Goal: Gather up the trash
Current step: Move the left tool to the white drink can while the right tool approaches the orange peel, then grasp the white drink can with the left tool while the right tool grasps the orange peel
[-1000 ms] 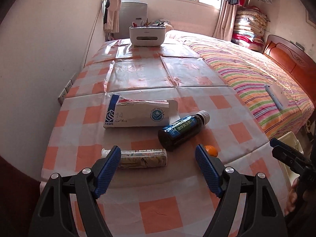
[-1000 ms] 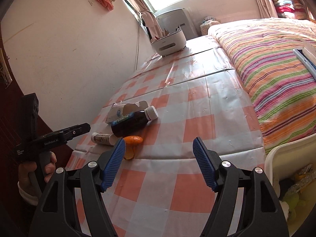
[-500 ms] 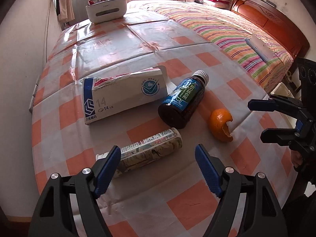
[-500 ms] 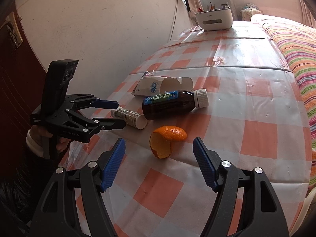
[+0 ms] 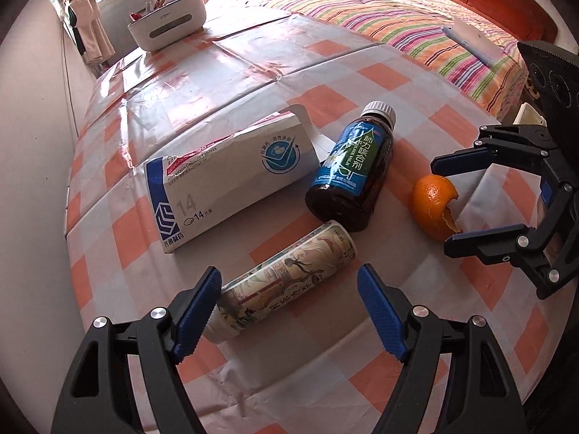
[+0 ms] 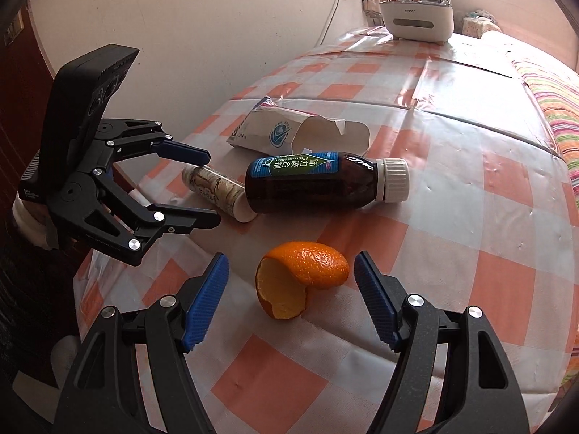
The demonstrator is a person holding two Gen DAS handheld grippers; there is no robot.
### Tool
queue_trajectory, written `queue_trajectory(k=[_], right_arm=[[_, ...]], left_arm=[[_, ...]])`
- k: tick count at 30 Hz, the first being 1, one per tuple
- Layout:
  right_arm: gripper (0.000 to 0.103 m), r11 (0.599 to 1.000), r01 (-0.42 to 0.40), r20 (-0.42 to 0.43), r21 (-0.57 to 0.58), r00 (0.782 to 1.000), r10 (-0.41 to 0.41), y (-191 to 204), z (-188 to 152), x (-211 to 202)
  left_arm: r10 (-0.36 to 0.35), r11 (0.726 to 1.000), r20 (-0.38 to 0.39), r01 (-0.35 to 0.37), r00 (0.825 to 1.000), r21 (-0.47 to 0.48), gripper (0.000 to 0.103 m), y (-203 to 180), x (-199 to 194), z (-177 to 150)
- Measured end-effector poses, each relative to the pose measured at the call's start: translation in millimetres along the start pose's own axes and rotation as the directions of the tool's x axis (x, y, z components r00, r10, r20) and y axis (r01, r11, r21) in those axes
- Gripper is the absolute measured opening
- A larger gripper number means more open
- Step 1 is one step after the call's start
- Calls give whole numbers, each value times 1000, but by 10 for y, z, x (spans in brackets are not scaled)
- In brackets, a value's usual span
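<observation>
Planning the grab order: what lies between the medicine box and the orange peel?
The dark bottle on its side, seen in the left wrist view between box and peel.

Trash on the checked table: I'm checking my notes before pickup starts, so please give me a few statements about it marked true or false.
1. The dark bottle lies on its side with its white cap on. True.
2. The orange peel is clamped in the right hand-held gripper. False: the jaws stand open on either side of it, not touching.
3. The medicine box has an open end flap. True.
4. The patterned tube stands upright. False: it lies flat, in front of the open left hand-held gripper.
5. The white organizer sits among the trash. False: it sits at the table's far end.
</observation>
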State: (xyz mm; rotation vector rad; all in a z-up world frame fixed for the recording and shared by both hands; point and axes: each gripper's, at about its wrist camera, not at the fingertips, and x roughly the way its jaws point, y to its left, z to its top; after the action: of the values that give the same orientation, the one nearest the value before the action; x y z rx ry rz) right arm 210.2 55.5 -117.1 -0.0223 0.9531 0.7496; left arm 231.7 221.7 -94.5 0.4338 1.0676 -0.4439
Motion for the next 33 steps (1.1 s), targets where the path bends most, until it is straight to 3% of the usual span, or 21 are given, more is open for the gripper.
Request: queue_trajectory(k=[7,16,21,26,33], right_arm=[[62,999,25,-34,-19,999,-26,-7,43,97],[45,993,80,-45,-83,995,-84,50,35,131],[38,995,82,-33,-60,996,-85,26,22,94],[38,997,76,-19,-31,997,-76,-8,0,38],[38,998,67,14,-6,998,-66,-43,-35,-112]], left_arm=[[32,998,-57,-29,998,59,75,-31,178,42],[-2,1000,-56,2,998,2,75,-54,184,25],[-18,999,-21,17,1000,-49,58,-108,129,-48],[53,996,26,-51,998,-75,36,-262,67,-115],[103,981,75,-89,992,-173,31,-324,43,-163]])
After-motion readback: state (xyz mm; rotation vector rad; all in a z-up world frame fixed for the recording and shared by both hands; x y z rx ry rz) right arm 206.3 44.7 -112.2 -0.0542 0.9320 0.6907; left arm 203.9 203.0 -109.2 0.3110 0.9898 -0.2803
